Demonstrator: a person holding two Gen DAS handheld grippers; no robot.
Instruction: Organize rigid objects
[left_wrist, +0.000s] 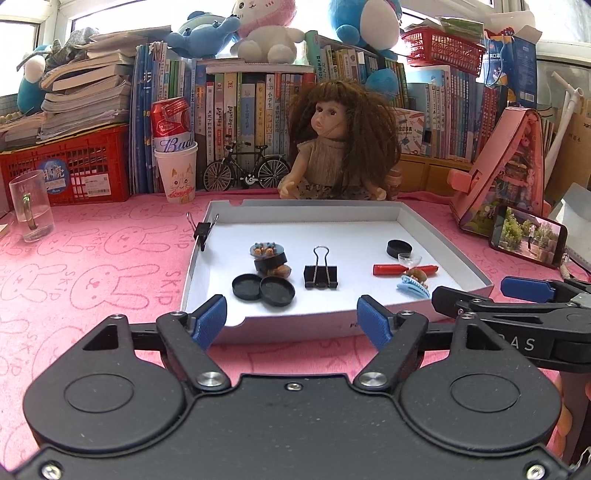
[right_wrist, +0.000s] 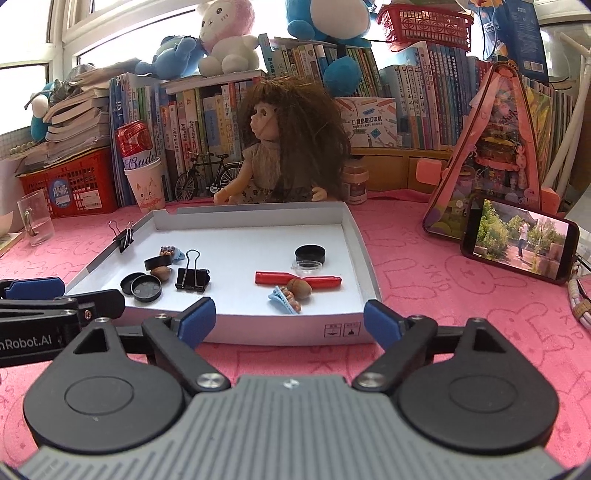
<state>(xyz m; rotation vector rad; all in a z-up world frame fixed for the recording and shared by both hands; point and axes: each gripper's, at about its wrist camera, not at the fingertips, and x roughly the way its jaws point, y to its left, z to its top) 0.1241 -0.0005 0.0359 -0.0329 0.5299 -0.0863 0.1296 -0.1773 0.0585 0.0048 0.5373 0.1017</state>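
A shallow white tray (left_wrist: 332, 212) (right_wrist: 243, 214) lies on the pink cloth. Inside it are two black round lids (left_wrist: 263, 288) (right_wrist: 142, 287), a black binder clip (left_wrist: 320, 273) (right_wrist: 192, 277), a red marker (left_wrist: 404, 268) (right_wrist: 297, 278), a blue hair clip (left_wrist: 413, 288) (right_wrist: 282, 299), a nut (right_wrist: 298, 288), a black cap (left_wrist: 399, 247) (right_wrist: 310, 254) and a small decorated piece (left_wrist: 266, 251). Another binder clip (left_wrist: 202, 229) (right_wrist: 123, 236) grips the tray's left wall. My left gripper (left_wrist: 291, 321) stands open just before the tray's near edge, nothing between its fingers. My right gripper (right_wrist: 290, 319) is open beside it, also empty.
A doll (left_wrist: 336, 147) (right_wrist: 284, 147) sits behind the tray, with a toy bicycle (left_wrist: 246, 170), a can in a paper cup (left_wrist: 174, 147) and rows of books. A glass mug (left_wrist: 31, 206) stands at the left, a phone (left_wrist: 528, 236) (right_wrist: 517, 242) and a pink box (right_wrist: 491, 147) at the right.
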